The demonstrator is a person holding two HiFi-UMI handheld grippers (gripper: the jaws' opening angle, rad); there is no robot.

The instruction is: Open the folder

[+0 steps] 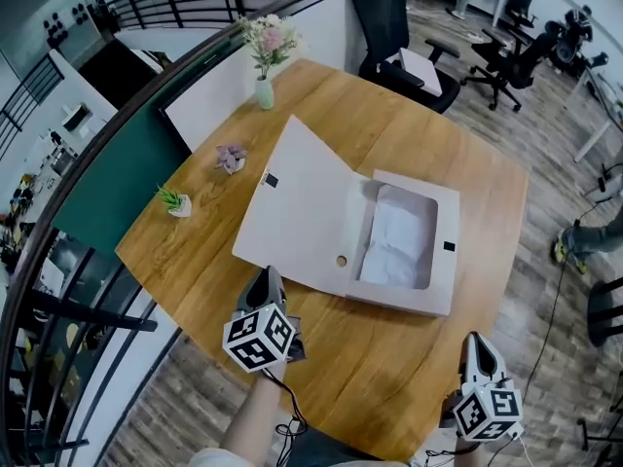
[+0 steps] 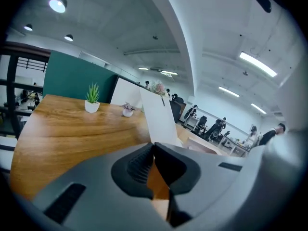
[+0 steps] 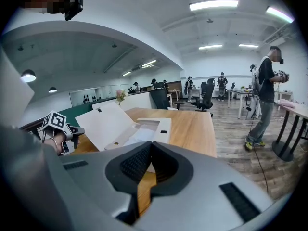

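Table (image 1: 409, 358) partly under open folder (image 1: 302, 202)

The open folder (image 1: 346, 217), lid tilted up on its left, takes the middle of the surface (image 1: 389, 358), a flower vase (image 1: 265, 90) and two small plants (image 1: 178, 202) stand along the far left edge, and the near strip and right side are bare.

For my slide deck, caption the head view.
Open white box folder on wooden table; left tongs and right tongs shut, empty.
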